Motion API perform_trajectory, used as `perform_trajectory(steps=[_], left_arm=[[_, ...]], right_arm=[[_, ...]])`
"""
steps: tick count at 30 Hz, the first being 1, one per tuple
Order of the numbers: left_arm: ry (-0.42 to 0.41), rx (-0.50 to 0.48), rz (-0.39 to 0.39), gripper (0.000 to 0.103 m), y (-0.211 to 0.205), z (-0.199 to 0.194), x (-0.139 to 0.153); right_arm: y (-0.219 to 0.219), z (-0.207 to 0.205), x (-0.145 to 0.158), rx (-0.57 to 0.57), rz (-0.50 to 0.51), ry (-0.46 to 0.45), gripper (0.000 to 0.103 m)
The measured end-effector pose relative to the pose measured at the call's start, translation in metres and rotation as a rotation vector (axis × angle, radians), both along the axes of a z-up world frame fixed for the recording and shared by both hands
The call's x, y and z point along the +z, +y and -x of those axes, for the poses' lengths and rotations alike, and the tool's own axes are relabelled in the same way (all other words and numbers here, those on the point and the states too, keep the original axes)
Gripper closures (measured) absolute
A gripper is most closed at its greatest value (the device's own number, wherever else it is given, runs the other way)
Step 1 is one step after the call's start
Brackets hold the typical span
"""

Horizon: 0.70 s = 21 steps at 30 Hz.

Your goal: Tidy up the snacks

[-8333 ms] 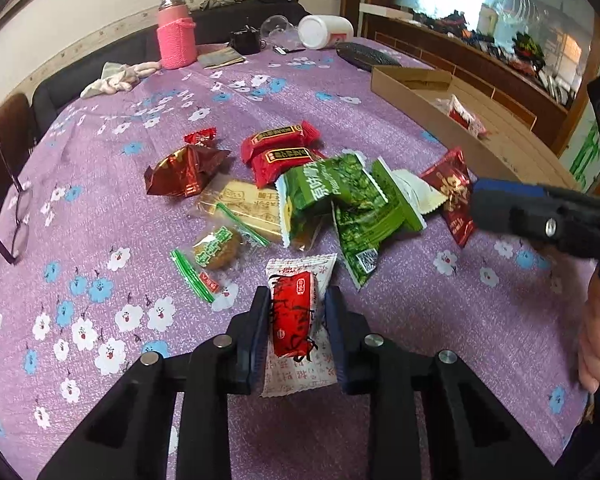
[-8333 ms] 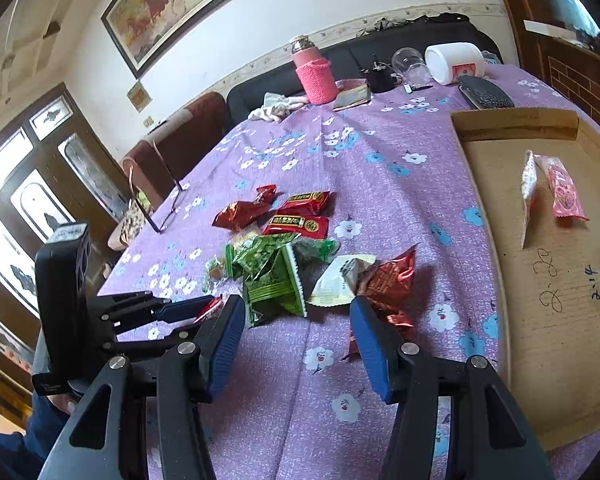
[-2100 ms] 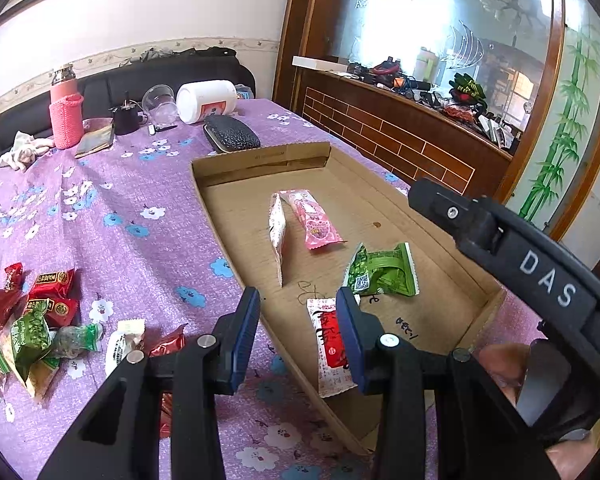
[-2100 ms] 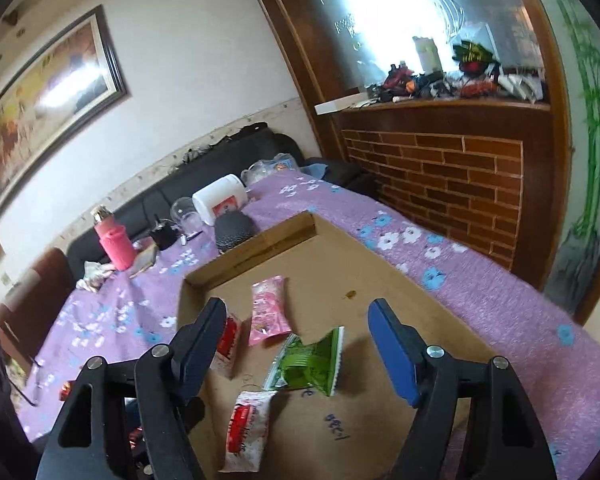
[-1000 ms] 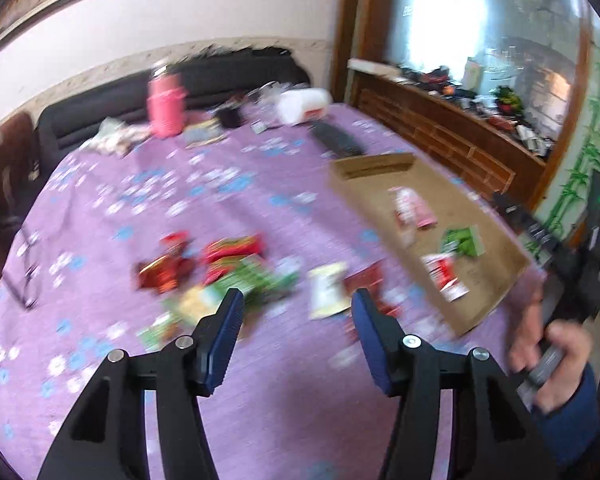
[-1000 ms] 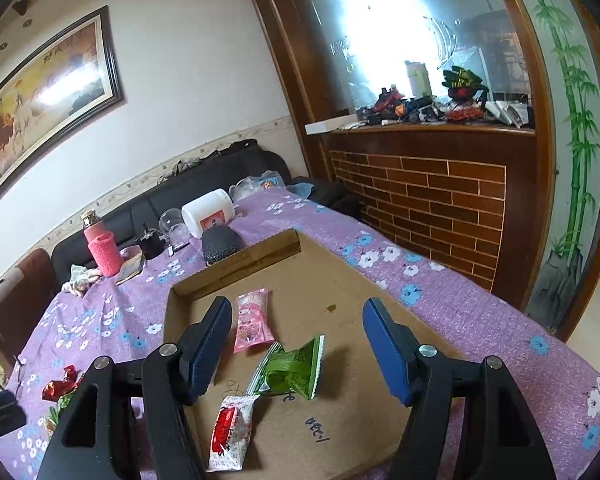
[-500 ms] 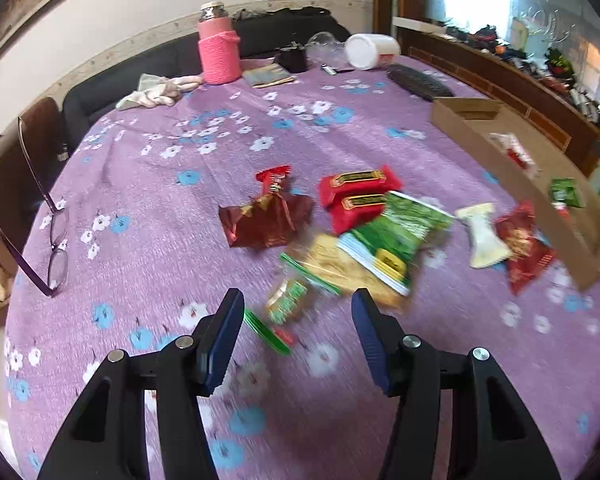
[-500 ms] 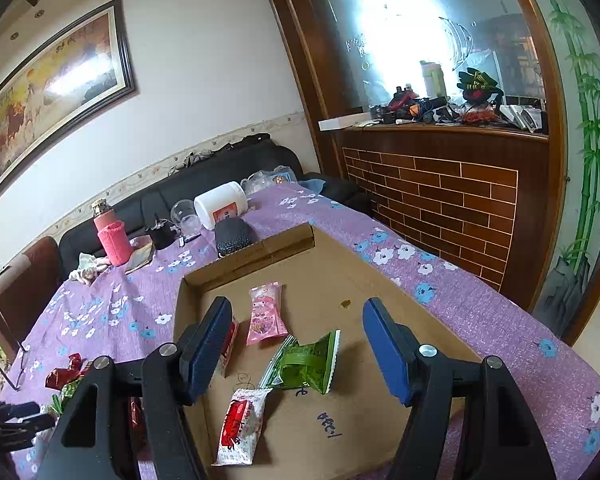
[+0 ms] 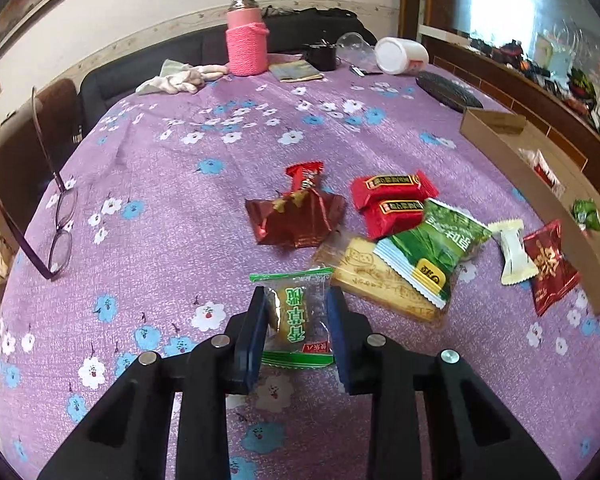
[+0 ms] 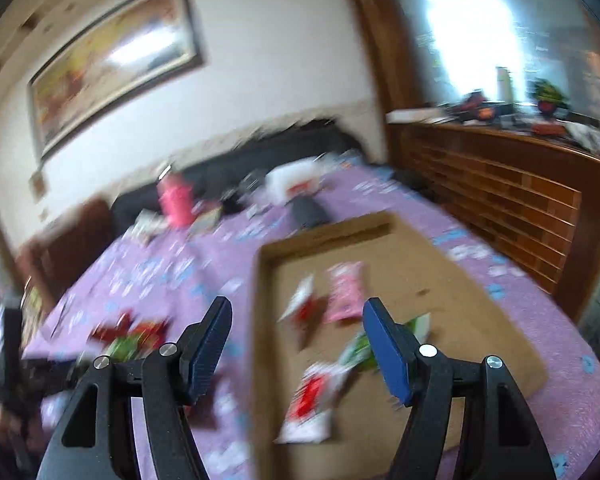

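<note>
A: So, progress? Cardboard box (image 10: 480,292) holds roughly four packets.

B: Eight-ish left on the worktop (image 9: 172,208). Left claw (image 9: 296,322) just closed onto the green-edged cake packet (image 9: 294,312); right claw (image 10: 296,332) hangs open, empty.

A lived-in home, its sitting and dining room. A table under a purple flowered cloth (image 9: 172,184) stands before a black sofa (image 9: 172,52), with a framed painting (image 10: 112,56) on the wall, a brick-fronted wooden sideboard (image 10: 500,184) cluttered with household things, and eyeglasses (image 9: 56,216) left lying.
</note>
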State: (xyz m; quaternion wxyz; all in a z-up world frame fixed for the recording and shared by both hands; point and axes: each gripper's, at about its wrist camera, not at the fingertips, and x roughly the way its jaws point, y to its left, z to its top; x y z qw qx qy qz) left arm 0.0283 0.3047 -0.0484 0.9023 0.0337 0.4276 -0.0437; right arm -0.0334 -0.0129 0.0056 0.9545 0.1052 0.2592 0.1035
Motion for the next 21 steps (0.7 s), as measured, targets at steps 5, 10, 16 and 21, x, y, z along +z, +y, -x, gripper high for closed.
perform_trajectory(steps=[5,10,16,21], left_arm=[[0.002,0.026,0.059,0.075,0.011,-0.001,0.004],[-0.011,0.021,0.083,0.075,0.013,0.003,0.009],[-0.012,0.007,0.102,0.075,0.011,0.005,0.010],[-0.003,0.007,0.120,0.075,0.010,0.004,0.009]], right_arm=[[0.062,-0.006,-0.011,0.150,0.055,0.185,0.031],[0.085,-0.032,-0.029,0.162,0.072,0.315,0.034],[0.103,-0.054,-0.052,0.138,0.170,0.425,0.051],[0.102,-0.056,-0.062,0.133,0.154,0.437,0.073]])
